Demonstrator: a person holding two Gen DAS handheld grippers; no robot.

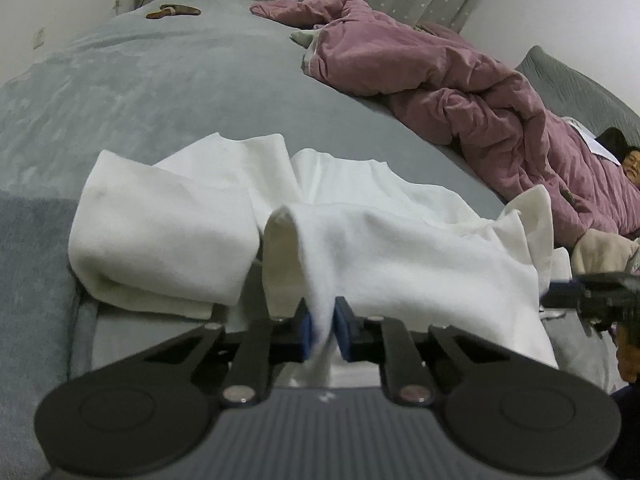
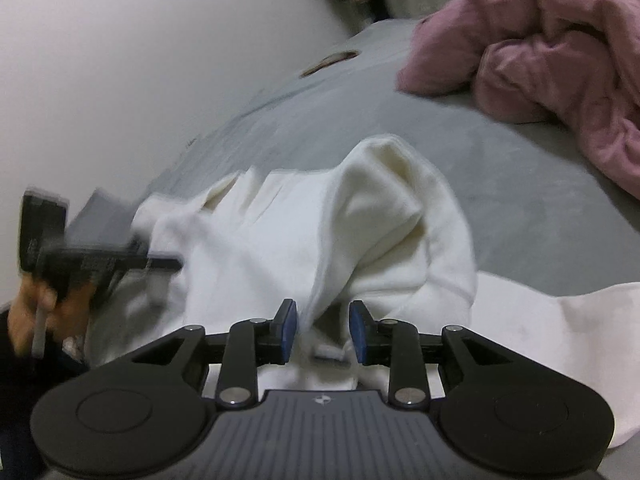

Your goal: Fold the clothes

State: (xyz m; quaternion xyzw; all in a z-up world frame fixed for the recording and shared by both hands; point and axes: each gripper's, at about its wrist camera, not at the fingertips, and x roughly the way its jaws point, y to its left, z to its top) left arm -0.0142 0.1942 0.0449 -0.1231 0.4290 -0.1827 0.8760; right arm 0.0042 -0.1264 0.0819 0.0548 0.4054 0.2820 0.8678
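Observation:
A white garment (image 1: 372, 236) lies rumpled on the grey bed (image 1: 168, 80), part folded into a thick roll at the left. My left gripper (image 1: 322, 330) is shut on a pinch of the white cloth near its front edge. In the right wrist view the same white garment (image 2: 360, 220) bulges up in front of my right gripper (image 2: 323, 330). Its blue pads stand apart with a fold of cloth hanging loosely between them. The left gripper (image 2: 160, 262) shows blurred at the left, held in a hand.
A crumpled pink quilt (image 1: 460, 76) lies along the right side of the bed, also in the right wrist view (image 2: 552, 48). A person's face (image 1: 632, 168) shows at the far right. A small brown object (image 1: 172, 11) lies at the far end. A curtain hangs behind.

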